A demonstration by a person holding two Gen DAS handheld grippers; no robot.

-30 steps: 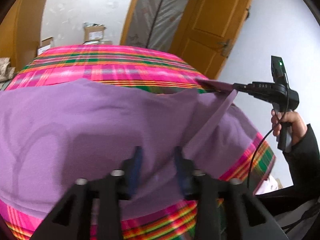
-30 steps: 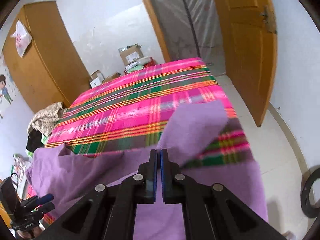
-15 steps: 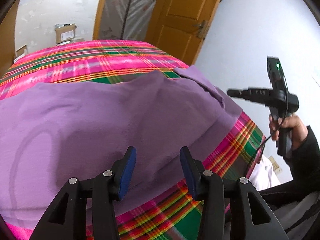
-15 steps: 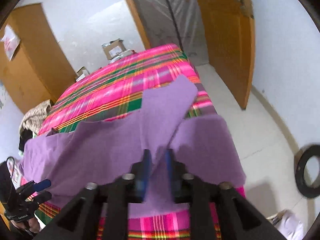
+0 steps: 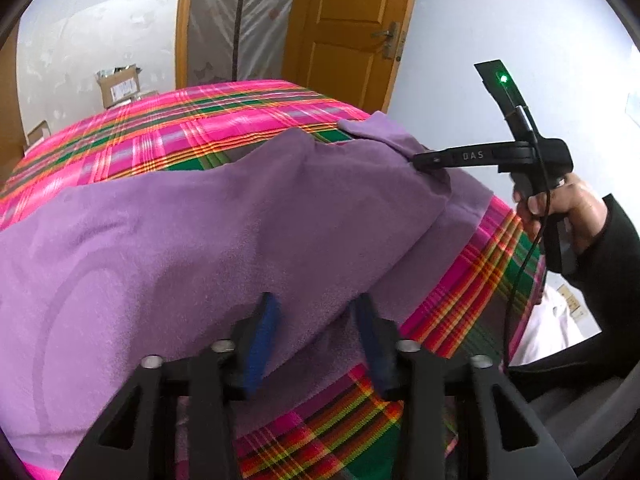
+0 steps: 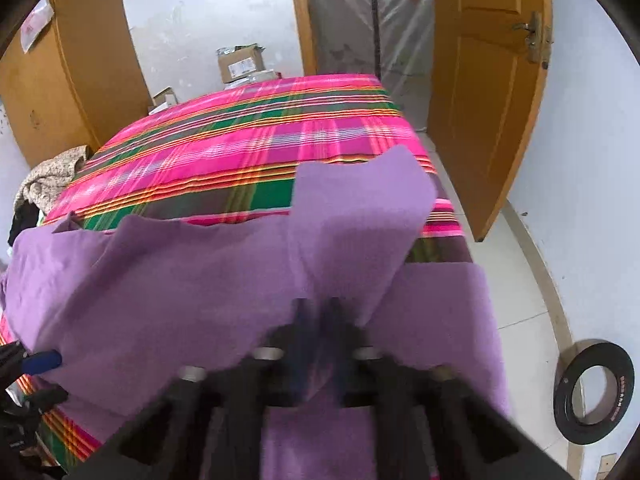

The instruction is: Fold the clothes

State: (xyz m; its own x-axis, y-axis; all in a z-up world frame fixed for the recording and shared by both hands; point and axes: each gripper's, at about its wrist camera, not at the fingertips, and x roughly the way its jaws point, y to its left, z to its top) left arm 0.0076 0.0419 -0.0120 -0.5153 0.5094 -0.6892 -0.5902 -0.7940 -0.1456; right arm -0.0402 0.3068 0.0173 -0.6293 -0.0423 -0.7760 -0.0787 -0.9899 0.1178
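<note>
Purple garment [image 5: 208,240] spread over plaid bed [image 5: 192,128], left tongs [image 5: 316,320] closing around its near fold, right tongs [image 5: 420,160] pressed together, pinching the far sleeve edge

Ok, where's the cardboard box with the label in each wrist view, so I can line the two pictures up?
Left wrist: cardboard box upper left, beyond the far edge of the plaid bedspread.
Right wrist: cardboard box top centre, beyond the bedspread.
Shared landmark: the orange wooden door, right of the box in both.

Both wrist views look down, close; sharing the purple garment [image 5: 200,240].
</note>
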